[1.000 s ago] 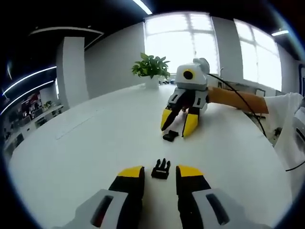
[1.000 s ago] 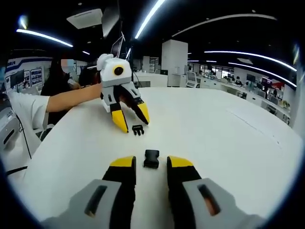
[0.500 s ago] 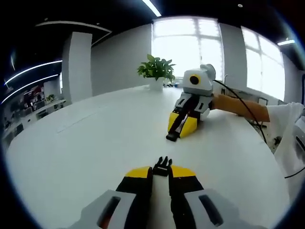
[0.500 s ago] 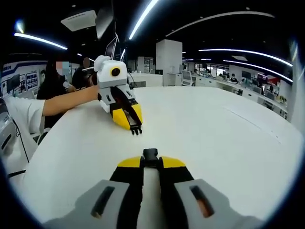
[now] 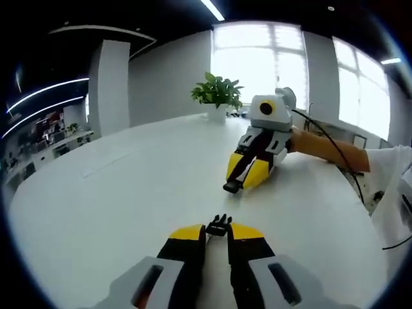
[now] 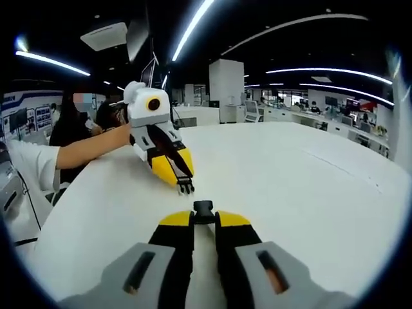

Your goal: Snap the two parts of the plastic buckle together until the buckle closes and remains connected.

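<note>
My left gripper [image 5: 217, 233] is shut on the black pronged buckle half [image 5: 219, 225], whose prongs stick out past the yellow tips. My right gripper [image 6: 204, 219] is shut on the black socket half [image 6: 204, 208]. In the left gripper view the right gripper [image 5: 240, 181] comes in from the right and points toward me, with the socket half [image 5: 232, 187] at its tips. In the right gripper view the left gripper [image 6: 181, 181] faces me with the pronged half [image 6: 185, 188] in its tips. The two halves are apart, just above the white table [image 5: 129, 193].
A potted plant [image 5: 217, 93] stands at the table's far edge. A person's forearm [image 5: 325, 147] and a black cable [image 5: 335, 145] trail behind the right gripper. Another person [image 6: 71, 122] sits at the left beyond the table.
A second ago both grippers stood open around the halves lying on the table. Each has shut on its half, and the halves now hang slightly above the table, facing each other.
</note>
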Tool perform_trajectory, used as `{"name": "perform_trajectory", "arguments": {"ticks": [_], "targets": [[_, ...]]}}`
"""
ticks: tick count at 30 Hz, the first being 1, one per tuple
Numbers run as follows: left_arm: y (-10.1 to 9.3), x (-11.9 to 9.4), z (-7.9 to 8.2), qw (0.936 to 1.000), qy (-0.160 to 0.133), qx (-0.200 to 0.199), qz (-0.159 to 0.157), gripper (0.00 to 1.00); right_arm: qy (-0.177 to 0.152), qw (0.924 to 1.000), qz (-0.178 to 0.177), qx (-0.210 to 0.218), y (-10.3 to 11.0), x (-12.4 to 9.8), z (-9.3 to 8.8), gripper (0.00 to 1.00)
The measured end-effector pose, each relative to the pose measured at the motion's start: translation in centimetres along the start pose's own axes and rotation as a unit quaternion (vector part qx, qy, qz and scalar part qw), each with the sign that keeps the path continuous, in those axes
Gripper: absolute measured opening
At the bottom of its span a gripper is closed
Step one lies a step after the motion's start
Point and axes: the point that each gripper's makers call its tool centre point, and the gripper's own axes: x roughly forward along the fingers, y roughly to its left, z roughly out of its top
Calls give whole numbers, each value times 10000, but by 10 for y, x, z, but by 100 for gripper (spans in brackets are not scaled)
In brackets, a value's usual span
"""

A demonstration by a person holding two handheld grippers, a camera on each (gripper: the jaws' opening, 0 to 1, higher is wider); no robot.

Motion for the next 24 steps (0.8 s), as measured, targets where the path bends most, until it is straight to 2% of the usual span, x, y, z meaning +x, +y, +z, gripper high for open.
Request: {"name": "perform_trajectory", "arguments": {"ticks": [3, 8, 11, 12, 15, 24], "targets": [[-4, 2, 3, 9998, -91, -131, -78, 12, 19, 10000, 90, 0, 1, 2, -4, 12], [-2, 7, 0, 10000, 48, -60, 17, 12, 70, 9994, 313, -103, 0, 6, -4, 12], [-4, 8, 3, 9999, -104, -25, -126, 12, 73, 9987, 458, -206, 5, 8, -4, 12], [-10, 7, 6, 9991, -210, 178, -311, 12, 81, 9986, 473, -219, 6, 8, -4, 12], [-12, 6, 4, 9993, -208, 121, -299, 12, 40, 9980, 585, -247, 7, 9, -2, 12], [-16, 10, 3, 9990, -172, 184, -361, 12, 25, 9976, 658, -196, 14, 14, 1, 12]]}}
